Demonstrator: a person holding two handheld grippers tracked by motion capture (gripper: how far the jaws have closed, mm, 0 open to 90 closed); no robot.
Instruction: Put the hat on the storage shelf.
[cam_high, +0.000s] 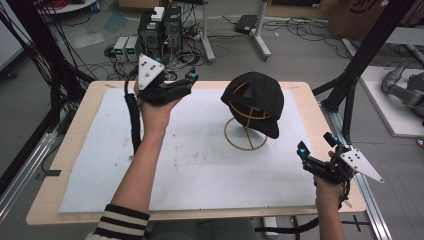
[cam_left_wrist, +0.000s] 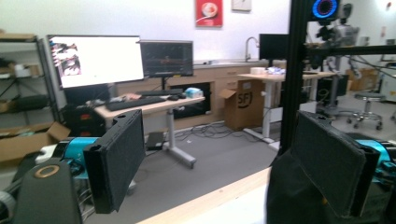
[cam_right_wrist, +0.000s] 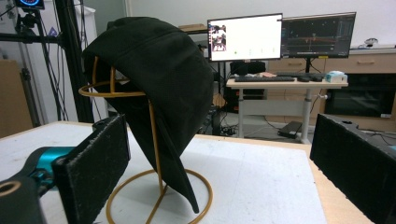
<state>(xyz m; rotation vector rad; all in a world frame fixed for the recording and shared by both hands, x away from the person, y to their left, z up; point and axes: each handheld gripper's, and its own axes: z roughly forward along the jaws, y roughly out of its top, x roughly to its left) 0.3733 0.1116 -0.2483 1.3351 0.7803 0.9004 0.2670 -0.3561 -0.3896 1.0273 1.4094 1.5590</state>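
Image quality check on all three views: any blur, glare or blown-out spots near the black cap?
High view: dim, even light, black fabric cap on its gold wire stand sharp, its detail lost in darkness. Left gripper view: soft throughout, white monitor screen blown out. Right gripper view: cap sharp, monitor behind overexposed.

Both tongs gaping — left (cam_high: 192, 76) raised, right (cam_high: 316, 145) low

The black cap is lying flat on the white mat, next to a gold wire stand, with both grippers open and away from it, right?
Not quite. The black cap is not flat on the white mat; it hangs on the gold wire stand, as the high view and the right gripper view show. The rest holds: the left gripper and the right gripper are open and away from it.
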